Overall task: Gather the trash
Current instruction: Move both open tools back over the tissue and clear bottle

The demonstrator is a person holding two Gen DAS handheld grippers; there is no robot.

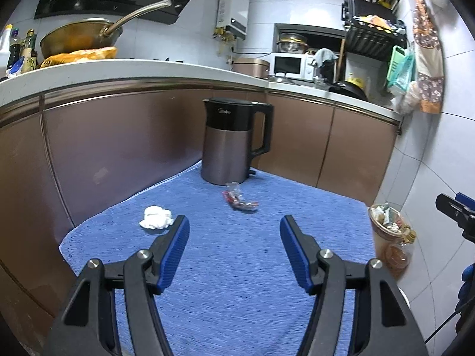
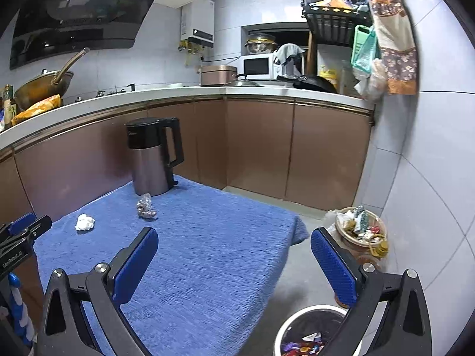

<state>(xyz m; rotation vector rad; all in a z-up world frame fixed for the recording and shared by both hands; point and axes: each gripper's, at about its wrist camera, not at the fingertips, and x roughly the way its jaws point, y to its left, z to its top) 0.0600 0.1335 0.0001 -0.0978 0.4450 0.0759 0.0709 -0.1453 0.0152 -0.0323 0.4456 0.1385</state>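
Observation:
A crumpled white tissue [image 1: 156, 222] [image 2: 84, 222] lies on the blue cloth-covered table [image 1: 237, 267] [image 2: 193, 252]. A clear wrapper with red inside [image 1: 239, 200] [image 2: 145, 206] lies just in front of the kettle. My left gripper [image 1: 234, 228] hovers over the cloth, open and holding nothing, with the tissue just beyond its left fingertip. My right gripper [image 2: 234, 237] is open and empty above the table's right edge. A white bin with a black liner [image 2: 311, 335] stands on the floor below it, with wrappers inside. Each gripper shows at the edge of the other's view.
A black and steel kettle [image 1: 231, 142] [image 2: 151, 157] stands at the table's far end against brown cabinets. A tan basket heaped with rubbish [image 1: 386, 222] [image 2: 360, 225] sits on the floor by the tiled wall. The counter above holds a wok, microwave and racks.

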